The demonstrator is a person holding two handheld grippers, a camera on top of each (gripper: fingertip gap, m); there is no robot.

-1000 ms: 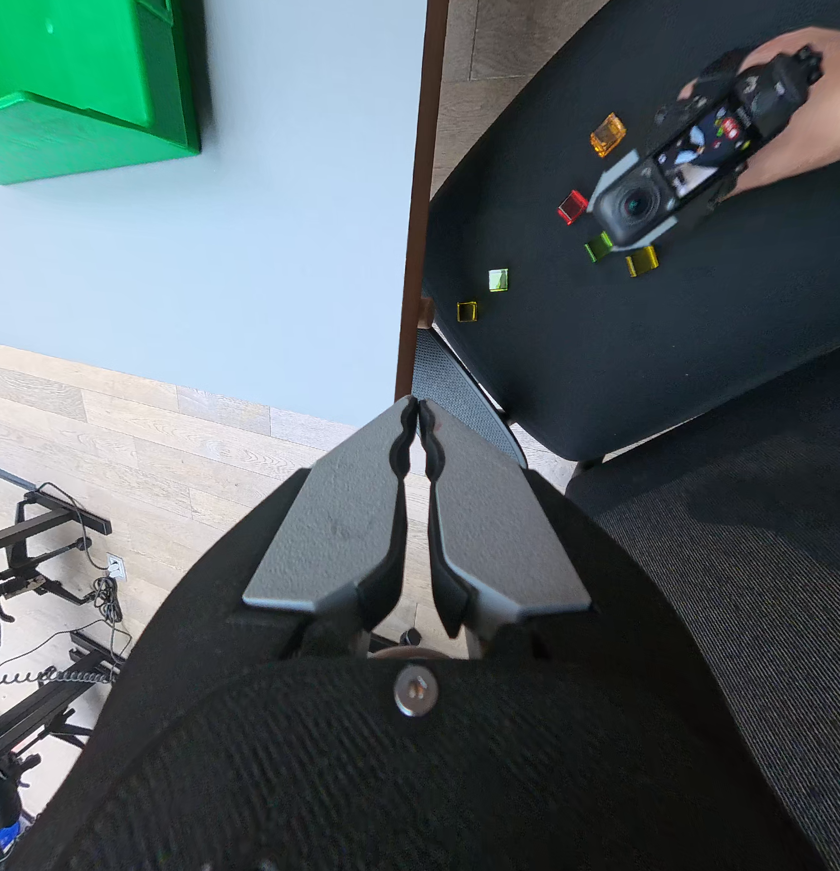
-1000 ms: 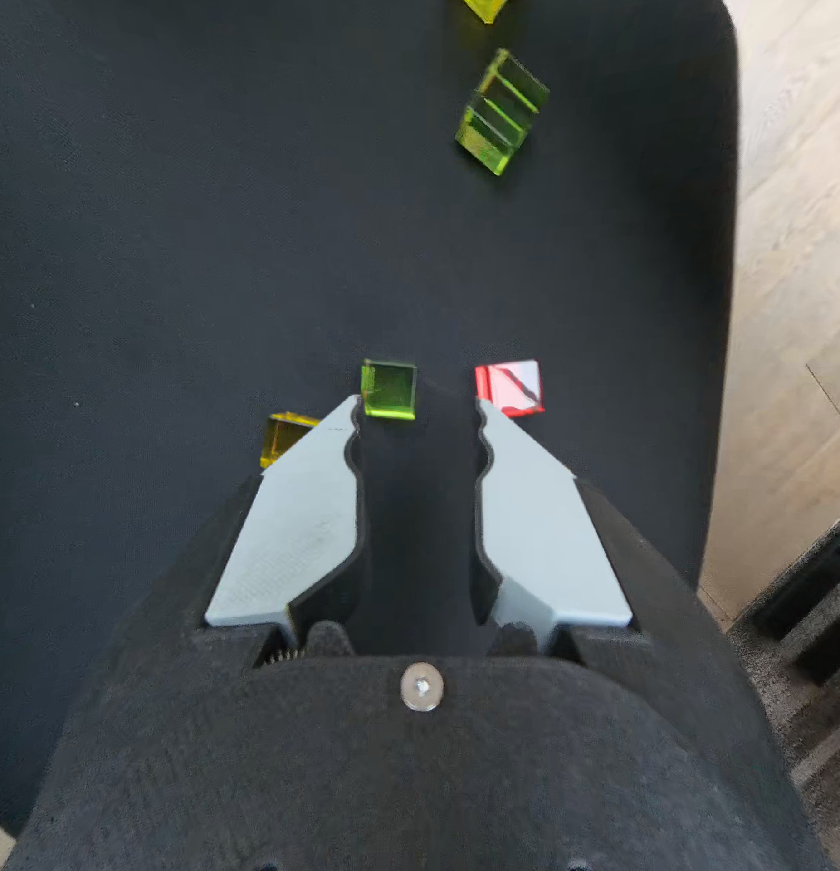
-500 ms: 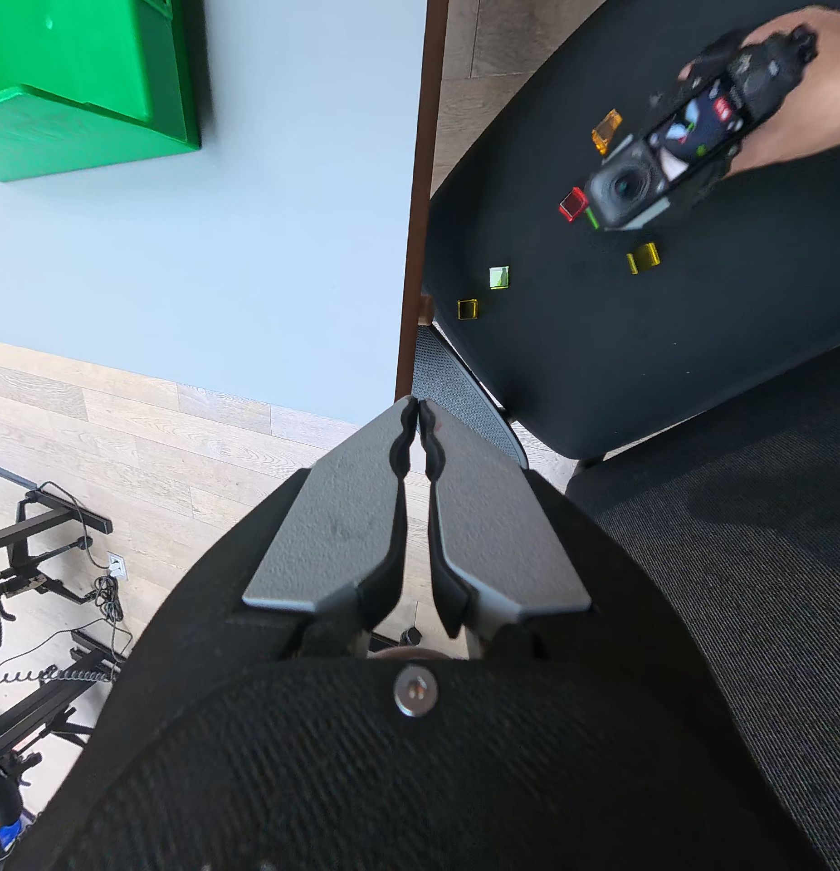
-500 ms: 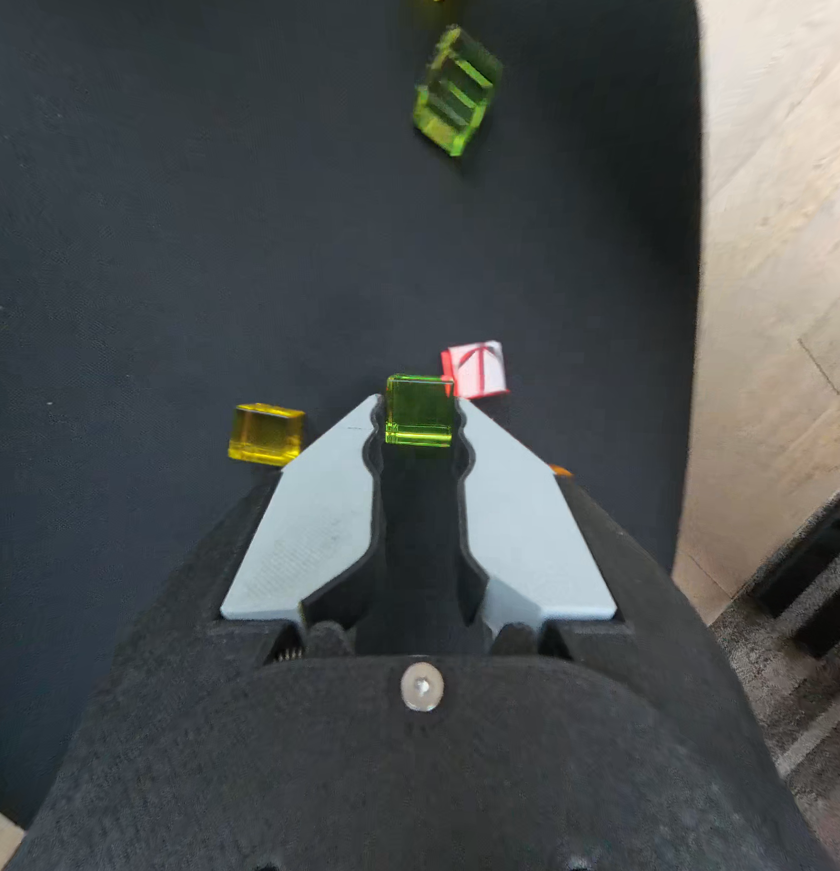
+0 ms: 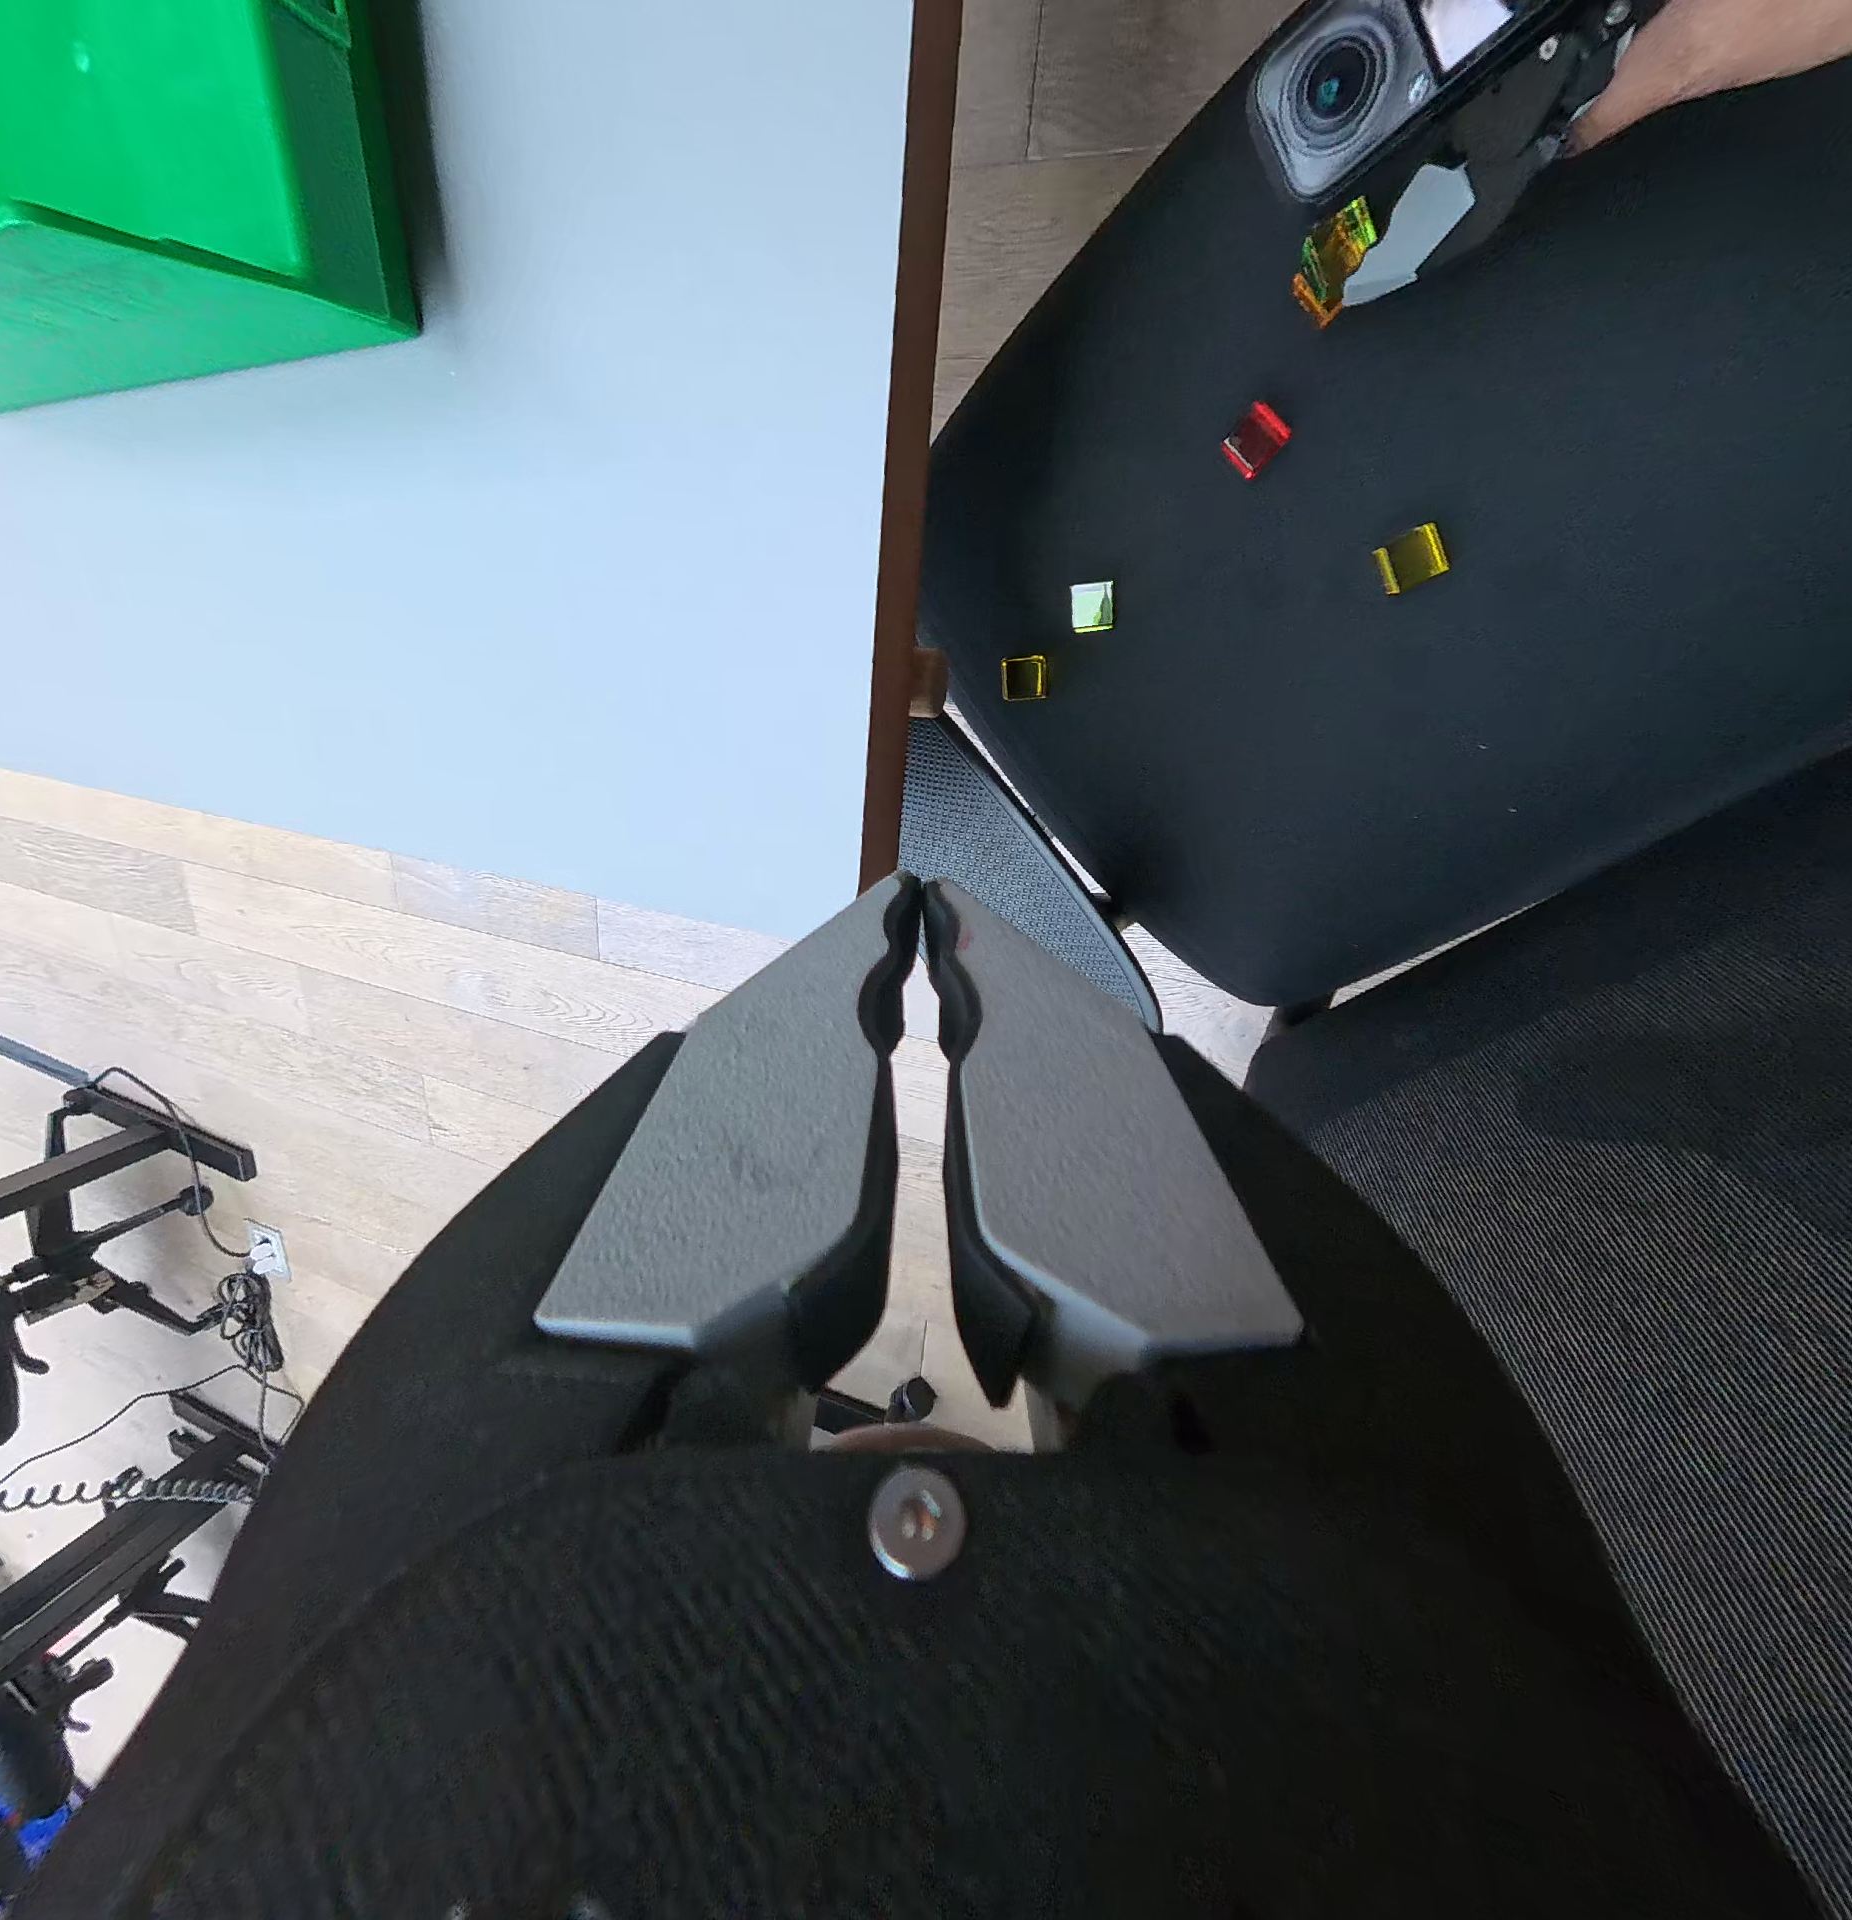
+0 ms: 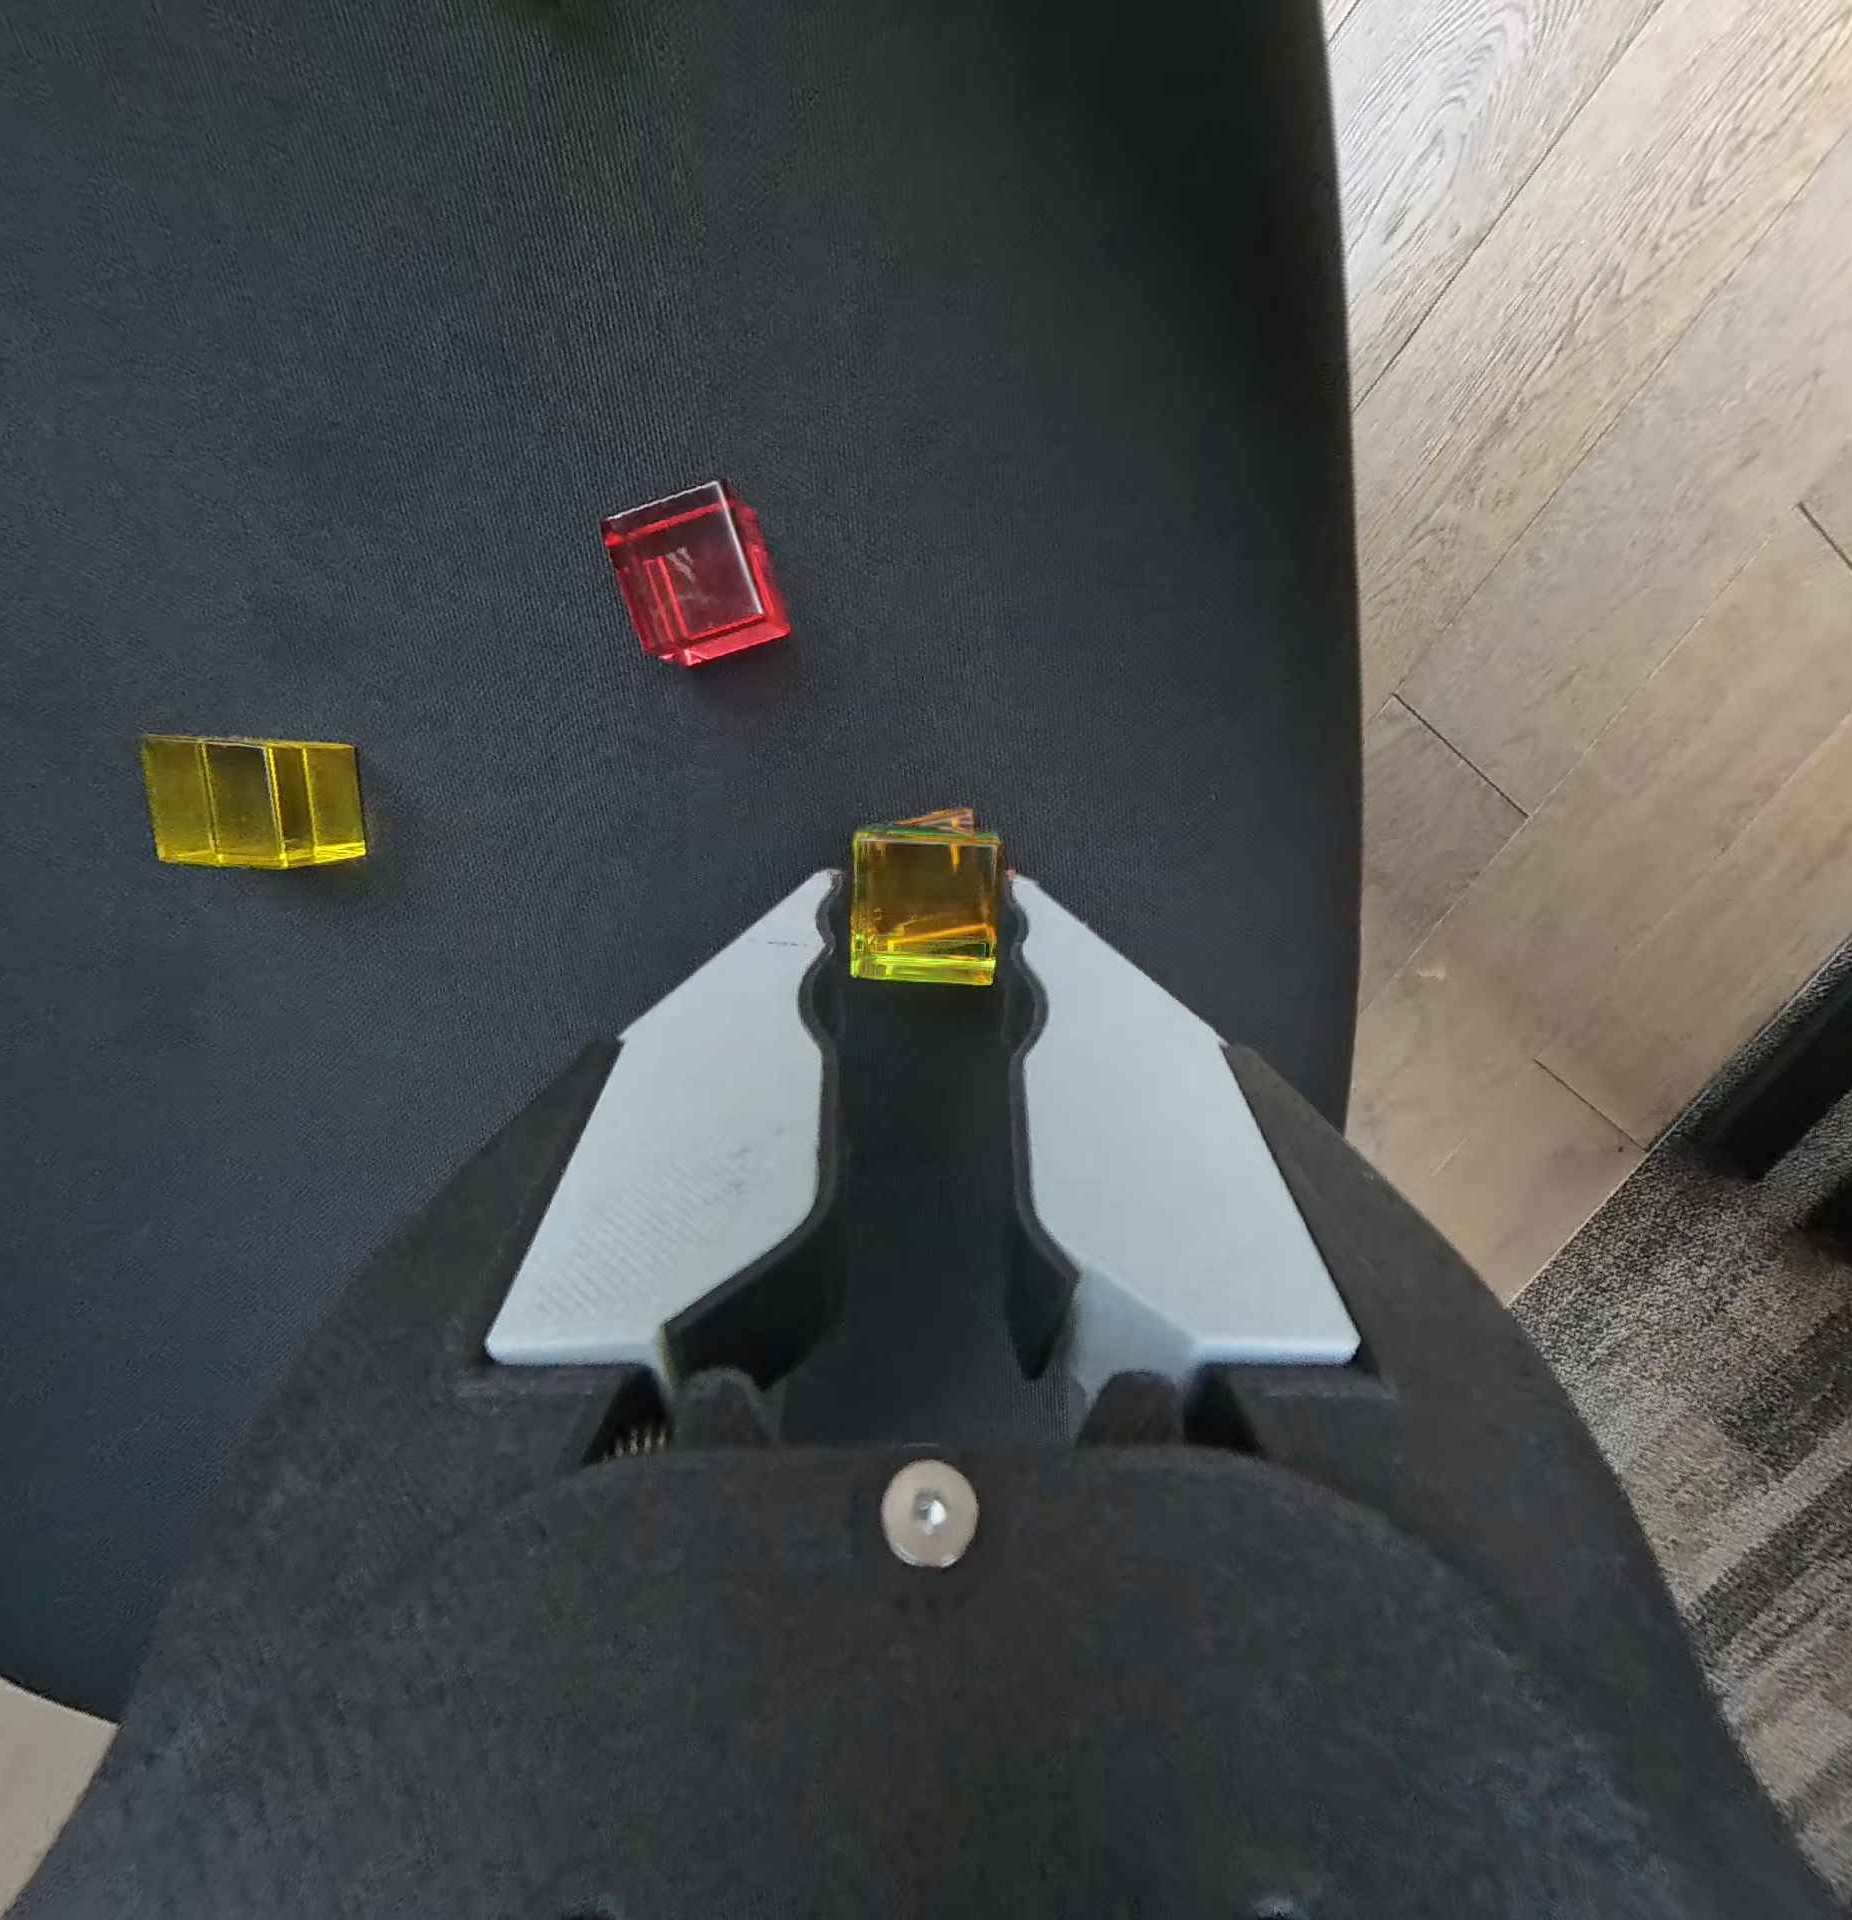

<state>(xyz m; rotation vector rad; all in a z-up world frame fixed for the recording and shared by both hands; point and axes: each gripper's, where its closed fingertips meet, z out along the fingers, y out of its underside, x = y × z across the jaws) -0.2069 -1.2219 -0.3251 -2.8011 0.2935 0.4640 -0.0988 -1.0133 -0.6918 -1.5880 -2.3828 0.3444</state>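
Pinched a clear green cube (image 6: pixel 924 920) on two opposite flat faces, at the very tips of the right gripper (image 6: pixel 927 883), directly over an orange cube (image 6: pixel 951 821) on the black seat (image 6: pixel 486 312); touching or apart, could not tell. Probably hard, light and glossy, so slippery; best gripped squarely on flat sides. Left a red cube (image 6: pixel 693 571) and a yellow block (image 6: pixel 252 800) lying near. Showed only in the left wrist view: a pale green cube (image 5: pixel 1092 607), a small yellow cube (image 5: pixel 1024 678), a green box (image 5: pixel 174 208), and the left gripper (image 5: pixel 920 904), pressed together, empty, well apart.
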